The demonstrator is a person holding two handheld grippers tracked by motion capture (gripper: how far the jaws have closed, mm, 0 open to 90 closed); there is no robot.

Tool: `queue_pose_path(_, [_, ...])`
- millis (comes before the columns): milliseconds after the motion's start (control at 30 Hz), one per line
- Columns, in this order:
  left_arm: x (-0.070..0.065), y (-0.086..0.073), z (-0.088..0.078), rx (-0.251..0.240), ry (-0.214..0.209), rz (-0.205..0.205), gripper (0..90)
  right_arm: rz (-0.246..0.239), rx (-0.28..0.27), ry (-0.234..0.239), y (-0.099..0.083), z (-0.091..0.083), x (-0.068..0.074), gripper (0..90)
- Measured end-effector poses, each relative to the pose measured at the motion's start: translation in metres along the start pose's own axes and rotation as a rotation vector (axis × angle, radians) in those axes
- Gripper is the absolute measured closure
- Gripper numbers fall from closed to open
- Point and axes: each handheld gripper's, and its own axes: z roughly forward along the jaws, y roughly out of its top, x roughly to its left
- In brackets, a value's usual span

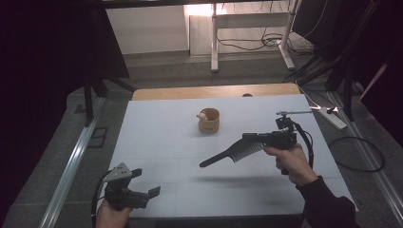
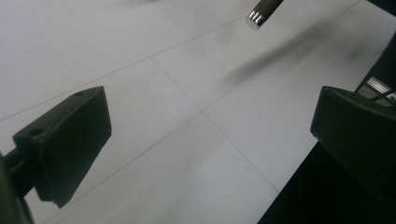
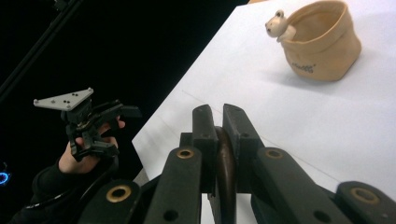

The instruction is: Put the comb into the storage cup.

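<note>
From the high view, I am seeing the white table (image 1: pixel 157 137) with my right gripper (image 1: pixel 254 139) hanging above its right half, and it is clenching a dark comb (image 1: pixel 232 154) by the toothed end. The comb is pointing to the left and a little down, its thin handle is free in the air, and its shadow is lying on the table under it. A tan cup (image 1: pixel 209 120) with a small animal figure on the rim is standing further back, near the middle of the table, well apart from the comb. My left gripper (image 1: pixel 145 183) is staying low at the near left corner of the table, with the jaws spread and nothing between them. In the left gripper view, I am looking along the two black jaws, which are standing wide apart over the bare white surface; the metal-tipped end of the comb handle (image 2: pixel 264 10) is entering from the top, with its blurred shadow beside it. In the right gripper view, the two jaws are pressing together on the brown edge of the comb (image 3: pixel 225 163) between the pads. The tan cup (image 3: pixel 322 44) is standing upright on the table beyond, and the left gripper (image 3: pixel 109 126) is showing at the table's edge, released.
</note>
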Motion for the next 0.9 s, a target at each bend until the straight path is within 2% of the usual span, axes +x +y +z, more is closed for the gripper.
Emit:
queue_pose_path(200, [0.0, -0.004, -0.002, 0.029, 0.031, -0.003, 0.0, 0.0, -0.029, -0.003, 0.007, -0.003, 0.0, 84.6])
queue_pose_path(400, [0.0, -0.006, -0.006, 0.029, 0.06, -0.012, 0.0, 0.002, -0.048, -0.003, 0.015, -0.005, 0.0, 84.6])
queue_pose_path(700, [0.0, -0.008, -0.009, 0.039, 0.078, -0.022, 0.0, 0.008, -0.073, -0.027, 0.024, -0.006, -0.004, 84.6])
queue_pose_path(900, [0.001, -0.009, -0.009, 0.032, 0.069, -0.028, 0.0, 0.006, -0.087, -0.039, 0.031, -0.005, -0.006, 84.5])
